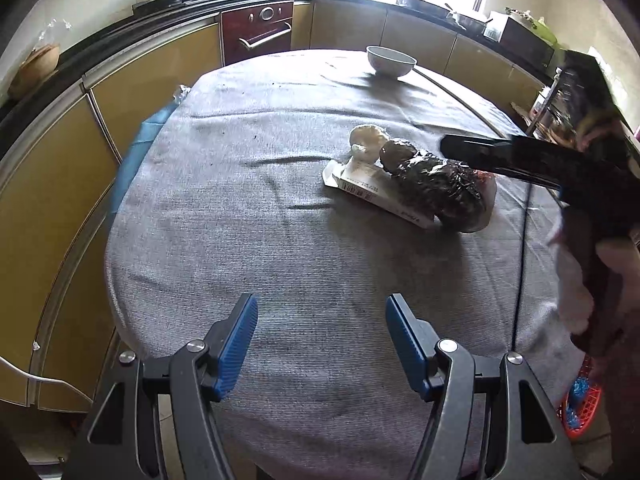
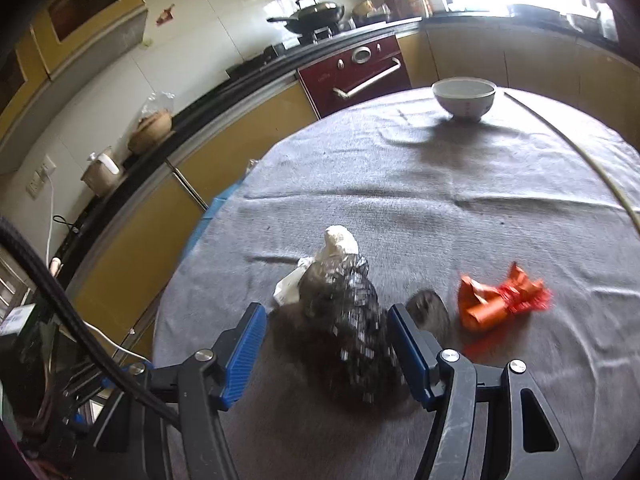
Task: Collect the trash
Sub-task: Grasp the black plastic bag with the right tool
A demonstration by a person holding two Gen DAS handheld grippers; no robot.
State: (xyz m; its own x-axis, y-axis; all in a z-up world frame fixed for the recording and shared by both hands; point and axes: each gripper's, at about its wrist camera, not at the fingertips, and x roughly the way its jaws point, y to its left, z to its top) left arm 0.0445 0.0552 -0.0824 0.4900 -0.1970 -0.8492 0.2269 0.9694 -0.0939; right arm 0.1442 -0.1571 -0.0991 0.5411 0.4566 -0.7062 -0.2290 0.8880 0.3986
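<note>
Your right gripper (image 2: 326, 354) has its blue pads spread either side of the crumpled dark foil wrapper (image 2: 344, 312) mid-table, ready to clamp, while your left gripper (image 1: 322, 354) waits with jaws apart, empty, near the grey-clothed table's (image 1: 240, 216) front edge

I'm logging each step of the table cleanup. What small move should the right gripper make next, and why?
Probably close the right gripper on the crumpled foil wrapper: its jaws stand open on either side of the wrapper, which appears to lie between them on the grey tablecloth.
</note>
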